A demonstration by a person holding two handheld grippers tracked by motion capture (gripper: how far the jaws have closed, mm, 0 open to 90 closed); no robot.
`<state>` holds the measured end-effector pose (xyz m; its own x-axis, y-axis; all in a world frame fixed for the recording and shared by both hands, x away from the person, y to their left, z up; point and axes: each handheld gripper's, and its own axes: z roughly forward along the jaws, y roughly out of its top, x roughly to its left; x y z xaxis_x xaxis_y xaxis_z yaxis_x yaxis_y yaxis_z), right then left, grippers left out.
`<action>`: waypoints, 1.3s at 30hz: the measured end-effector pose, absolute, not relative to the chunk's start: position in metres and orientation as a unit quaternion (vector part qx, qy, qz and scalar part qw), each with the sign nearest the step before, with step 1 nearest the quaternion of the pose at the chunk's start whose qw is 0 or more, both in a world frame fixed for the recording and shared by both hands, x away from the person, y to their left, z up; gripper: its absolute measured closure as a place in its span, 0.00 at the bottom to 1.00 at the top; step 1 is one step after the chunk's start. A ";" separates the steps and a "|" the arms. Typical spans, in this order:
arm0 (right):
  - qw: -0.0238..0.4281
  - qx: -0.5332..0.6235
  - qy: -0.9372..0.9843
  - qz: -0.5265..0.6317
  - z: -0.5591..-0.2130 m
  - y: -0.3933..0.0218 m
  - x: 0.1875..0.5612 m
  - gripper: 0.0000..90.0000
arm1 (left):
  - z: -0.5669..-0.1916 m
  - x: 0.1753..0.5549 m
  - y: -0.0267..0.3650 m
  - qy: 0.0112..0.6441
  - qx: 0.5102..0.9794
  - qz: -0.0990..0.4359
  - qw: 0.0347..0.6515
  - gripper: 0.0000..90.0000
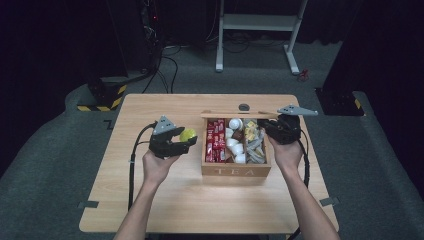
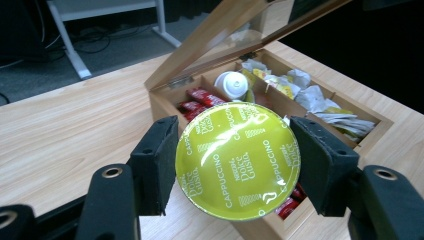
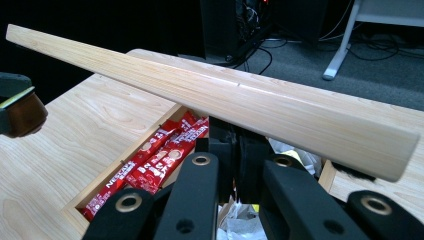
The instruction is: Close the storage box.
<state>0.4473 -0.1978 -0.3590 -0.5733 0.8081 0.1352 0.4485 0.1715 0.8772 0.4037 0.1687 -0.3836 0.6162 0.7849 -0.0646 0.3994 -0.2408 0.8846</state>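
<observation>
High view: a wooden bench [image 1: 150,210] is seen from above, with two forearms entering from six o'clock. At about nine o'clock of the frame's centre, the left tool [image 1: 176,145] is held above the bench, its jaws closed on a yellow-green coffee capsule [image 1: 188,134]. In the left gripper view the capsule's foil lid [image 2: 238,161] is gripped edge to edge between both pads, with the open box beyond it at twelve o'clock.

At the centre stands a wooden tea box [image 1: 236,171], divided into compartments: red sachets [image 1: 215,140] at its nine o'clock side, white capsules [image 1: 235,145] in the middle, paper packets [image 1: 255,142] at its three o'clock side. The capsule is held just beside the box's nine o'clock wall, clear of it and not yet inside.

At three o'clock, the right tool [image 1: 272,127] is closed on the raised lid [image 1: 240,114], which is held open. In the right gripper view the lid's wooden edge [image 3: 240,97] crosses above the pinched jaws.

The work is judged roughly half done: the box is opened and the capsule lifted. Carrying it over the middle compartment, releasing it and lowering the lid appear to be left.
</observation>
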 end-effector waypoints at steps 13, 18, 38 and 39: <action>0.186 0.419 0.744 0.487 -0.360 -0.198 0.445 0.97 | -0.385 0.396 0.195 0.410 0.746 0.212 0.480 0.43; 0.184 0.420 0.745 0.485 -0.361 -0.198 0.444 0.98 | -0.386 0.393 0.204 0.418 0.741 0.216 0.479 0.43; 0.181 0.417 0.746 0.487 -0.363 -0.199 0.439 0.97 | -0.397 0.385 0.234 0.448 0.728 0.229 0.465 0.43; 0.180 0.417 0.746 0.488 -0.364 -0.199 0.438 0.97 | -0.398 0.385 0.234 0.450 0.727 0.229 0.465 0.43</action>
